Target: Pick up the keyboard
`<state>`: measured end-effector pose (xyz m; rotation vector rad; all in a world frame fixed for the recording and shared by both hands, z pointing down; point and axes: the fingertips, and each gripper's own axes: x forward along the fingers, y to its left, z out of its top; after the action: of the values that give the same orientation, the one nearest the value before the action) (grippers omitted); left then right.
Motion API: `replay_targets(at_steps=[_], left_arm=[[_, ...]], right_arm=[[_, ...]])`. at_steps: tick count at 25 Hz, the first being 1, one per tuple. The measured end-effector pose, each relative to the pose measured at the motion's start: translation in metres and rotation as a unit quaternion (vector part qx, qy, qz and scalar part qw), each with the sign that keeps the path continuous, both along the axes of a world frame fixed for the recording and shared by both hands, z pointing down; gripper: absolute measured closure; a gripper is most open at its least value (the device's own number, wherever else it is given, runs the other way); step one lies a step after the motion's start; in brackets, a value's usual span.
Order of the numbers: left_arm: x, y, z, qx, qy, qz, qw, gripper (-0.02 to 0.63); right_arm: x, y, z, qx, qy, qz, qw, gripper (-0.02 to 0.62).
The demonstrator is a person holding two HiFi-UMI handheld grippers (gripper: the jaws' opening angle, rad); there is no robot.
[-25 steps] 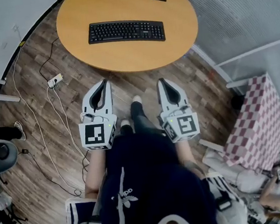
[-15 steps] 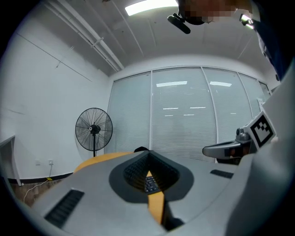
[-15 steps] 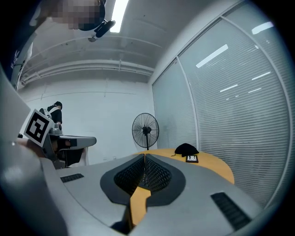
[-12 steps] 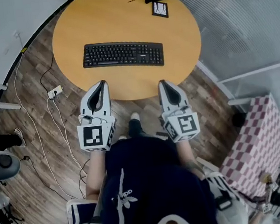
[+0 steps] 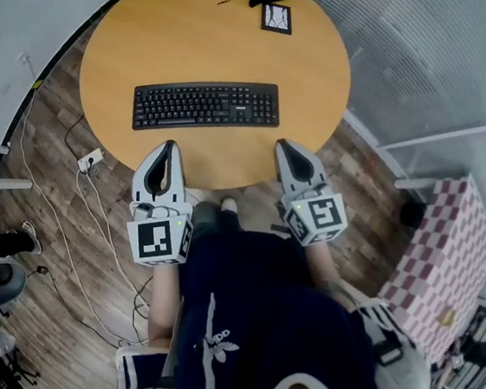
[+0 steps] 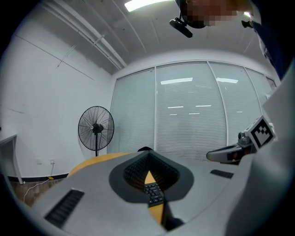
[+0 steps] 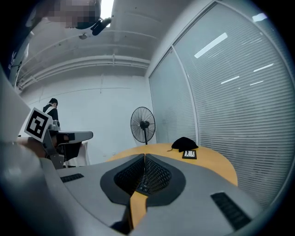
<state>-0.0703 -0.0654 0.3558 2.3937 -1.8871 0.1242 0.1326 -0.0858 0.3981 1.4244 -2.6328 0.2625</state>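
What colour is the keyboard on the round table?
The keyboard is black; the head view shows it best.

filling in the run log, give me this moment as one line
stage: pre-grasp | left gripper: shut, empty, short of keyboard | right gripper: shut, empty, short of keyboard | keyboard: flat on round table, untouched

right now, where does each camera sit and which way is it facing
Head view: on the person's head, looking steeply down at the round table and keyboard; left gripper, right gripper and dark shorts show.
Left gripper view: on the left gripper, facing level across the table to a fan and blinded windows; its shut jaws fill the foreground.
Right gripper view: on the right gripper, facing across the table to a black cloth; its shut jaws show too.
Shared: both gripper views see the same fan.
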Motion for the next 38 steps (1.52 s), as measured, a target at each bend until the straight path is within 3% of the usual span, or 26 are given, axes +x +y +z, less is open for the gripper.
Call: replay_targets(at_steps=[9,23,29,38], left_arm=[[-0.018,-0.031,0.01,-0.014,-0.004,0.001,0.9999,0.603],[-0.072,-0.116,0.009,-0.023,-0.004,0.049,0.9985,0.603],[-0.094,-0.132,0.03,-0.035,-0.008,0.055,0.9979,0.603],[-0.093,-0.134,0.038,-0.05,-0.01,0.047,0.9976,0.603]], right_arm=[[-0.004,-0.026,0.013,-0.03,-0.013,0.016,0.999,0.589],[-0.04,-0.089,0.003,-0.037,-0.005,0.078,0.996,0.589],[-0.045,-0.098,0.015,-0.049,0.006,0.097,0.994,0.589],[-0.041,-0.11,0.018,-0.051,0.003,0.094,0.994,0.589]])
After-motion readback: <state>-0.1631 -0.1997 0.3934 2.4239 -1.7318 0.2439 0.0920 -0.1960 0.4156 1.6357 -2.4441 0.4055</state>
